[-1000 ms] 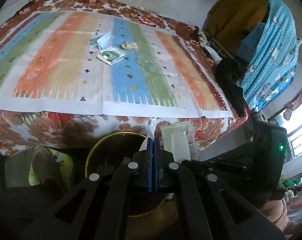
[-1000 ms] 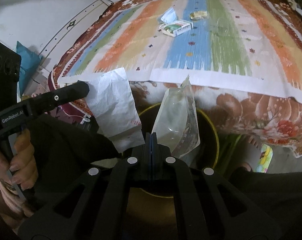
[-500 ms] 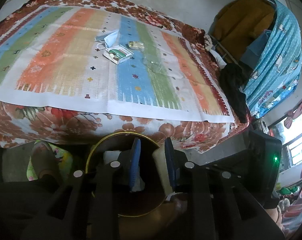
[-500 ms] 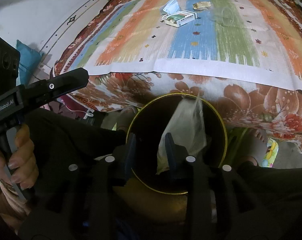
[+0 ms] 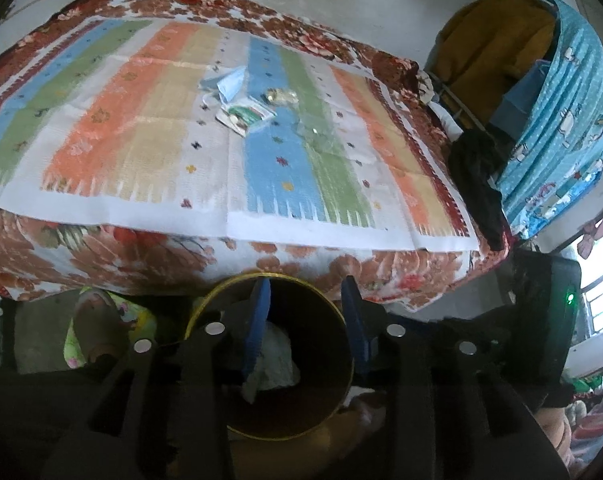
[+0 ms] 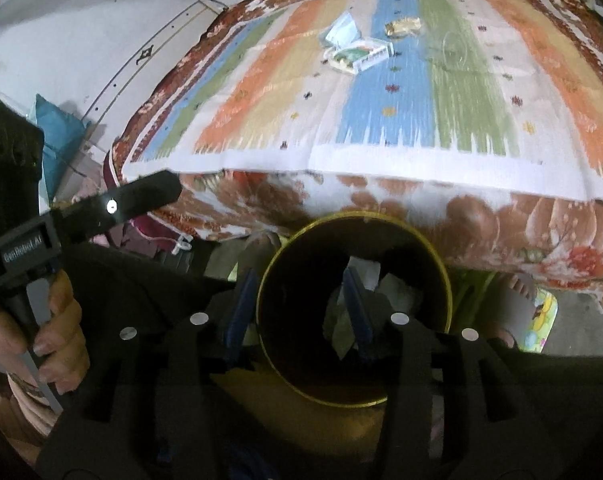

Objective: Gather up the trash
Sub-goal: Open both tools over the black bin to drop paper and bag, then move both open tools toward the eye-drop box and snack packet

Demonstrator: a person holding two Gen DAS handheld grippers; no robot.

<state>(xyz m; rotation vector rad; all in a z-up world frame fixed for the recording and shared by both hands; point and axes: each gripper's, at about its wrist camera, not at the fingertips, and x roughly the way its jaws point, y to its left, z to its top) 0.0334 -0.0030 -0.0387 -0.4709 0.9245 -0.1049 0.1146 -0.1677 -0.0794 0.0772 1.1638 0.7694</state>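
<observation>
While both grippers hang with fingers spread and empty over the bin (image 5: 269, 360), the trash left to collect lies far ahead of them, up on the bed (image 5: 101, 248). The bed fills the view beyond the fingertips, floral at its near edge, with a striped cloth (image 5: 149, 136) laid flat over the top; a white wall stands behind it, and off to the right of the left gripper (image 5: 303, 320) hangs blue patterned fabric (image 5: 561, 120). The bin, dark inside with a yellow rim, sits on the floor directly under the fingers, close against the bed's near side; pale crumpled pieces (image 5: 275, 364) rest at its bottom, between the left gripper's blue pads. In the right view the right gripper (image 6: 299, 312) straddles the bin's left rim, one finger outside and one inside. The remaining bits cluster near the cloth's middle, straight ahead and slightly left of centre for the left gripper, ahead and a little right for the right: a small carton (image 5: 245, 114) with its long axis slanting across the stripes, a blue mask (image 5: 229, 82) touching its far side, a gold wrapper (image 5: 279, 96) just beside it to the right, and a clear film (image 5: 315, 132) nearer, hard to make out. Neither gripper looks clearly closer; I judge the next reach is forward and up over the bed edge.
</observation>
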